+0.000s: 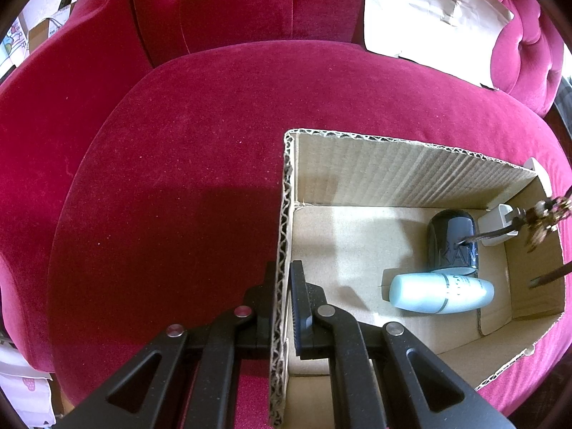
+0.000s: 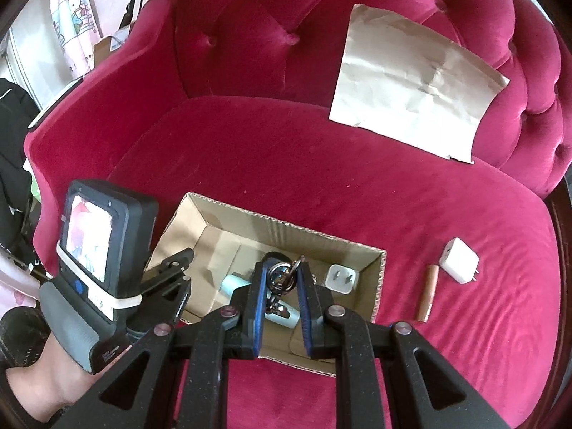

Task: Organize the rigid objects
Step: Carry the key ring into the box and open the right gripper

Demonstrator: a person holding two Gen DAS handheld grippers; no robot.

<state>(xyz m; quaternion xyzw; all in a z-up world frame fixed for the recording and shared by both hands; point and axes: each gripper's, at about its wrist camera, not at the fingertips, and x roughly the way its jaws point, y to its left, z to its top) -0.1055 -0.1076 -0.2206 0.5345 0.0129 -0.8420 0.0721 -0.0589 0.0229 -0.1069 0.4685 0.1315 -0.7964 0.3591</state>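
The right gripper [image 2: 282, 279] has its blue-padded jaws pressed onto a bunch of metal key rings and keys [image 2: 284, 275], which hangs between them above the open brown corrugated cardboard box [image 2: 379, 271]; the lower part of the bunch is half lost against the box contents and hard to make out. In the left wrist view the same bunch shows only as a blurred brown shape at the right edge, cut off by the frame. The left gripper [image 1: 284, 286] is pinched shut on the box's near side wall, one finger outside and one inside. Inside the box lie a pale blue plastic bottle [image 1: 441, 293] on its side, touching a dark navy cylindrical bottle [image 1: 454, 243] beyond it, and a small white plug adapter [image 1: 498, 221] in the far corner, partly hidden by the dangling keys. The box floor left of the bottles is bare. Outside, on the crimson velvet sofa seat [image 2: 321, 186], right of the box, a slim copper-coloured tube [image 2: 427, 293] and a white square charger [image 2: 459, 259] lie close together. A crumpled beige paper sheet [image 2: 411, 85] leans on the tufted backrest.
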